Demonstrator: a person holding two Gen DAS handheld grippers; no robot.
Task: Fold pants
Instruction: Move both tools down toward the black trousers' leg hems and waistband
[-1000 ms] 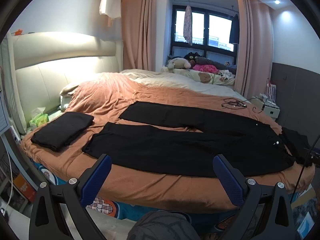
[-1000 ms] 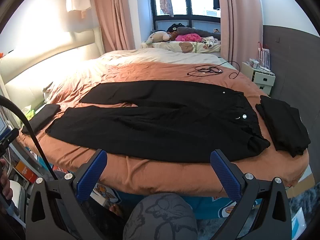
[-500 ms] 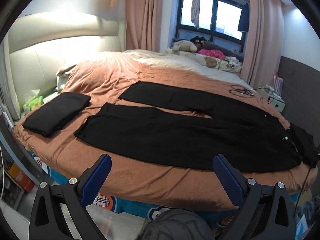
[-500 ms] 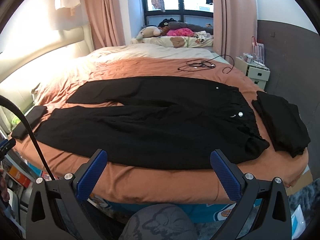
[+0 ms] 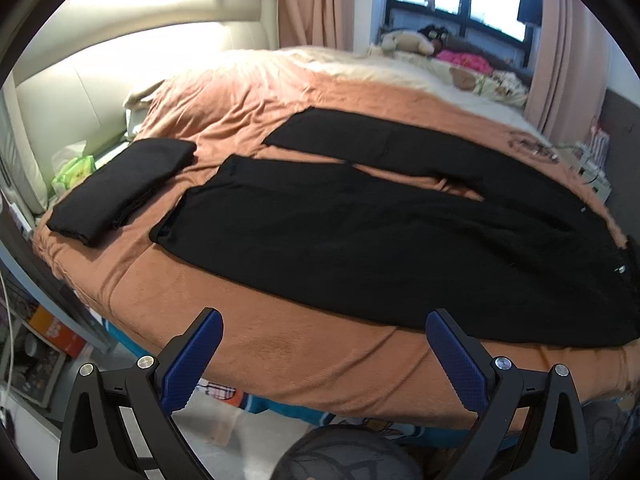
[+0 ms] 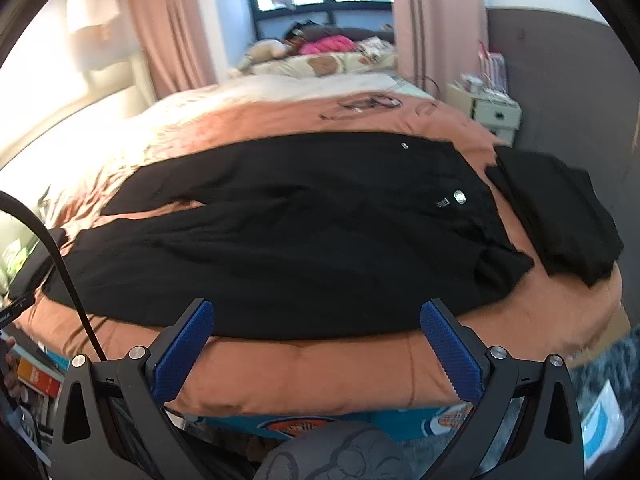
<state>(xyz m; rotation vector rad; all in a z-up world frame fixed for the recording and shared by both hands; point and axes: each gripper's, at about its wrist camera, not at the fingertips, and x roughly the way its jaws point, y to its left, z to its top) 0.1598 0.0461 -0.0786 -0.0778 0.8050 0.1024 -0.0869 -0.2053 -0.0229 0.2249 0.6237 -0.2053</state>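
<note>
both hand-held grippers are spread wide and hold nothing. left gripper [image 5: 322,354], bottom centre of the left wrist view: blue-padded fingers [image 5: 188,364] well apart, poised over the near edge of the bed, touching no cloth. right gripper [image 6: 316,348], bottom centre of the right wrist view: fingers [image 6: 450,354] equally far apart, their tips lying against the near hem of the pants in the picture; contact cannot be told.

black pants [image 5: 380,240] lie flat across the middle of the frame on the orange bedspread [image 5: 280,344], legs pointing to the left, waistband with a metal button [image 6: 460,197] to the right. the two legs part toward the left, showing a wedge of bedspread between them. the near long edge of the pants runs close to the bed's front edge, leaving a bare strip of bedspread before the drop.

folded black garment [image 5: 120,188], left of the leg ends, near the headboard [image 5: 60,92]. second black garment [image 6: 560,216], right of centre in the right wrist view, just beside the waistband. open bedspread lies behind the pants, up to a cable [image 6: 360,104] in the upper centre. a nightstand [image 6: 492,114] stands at upper right.
</note>
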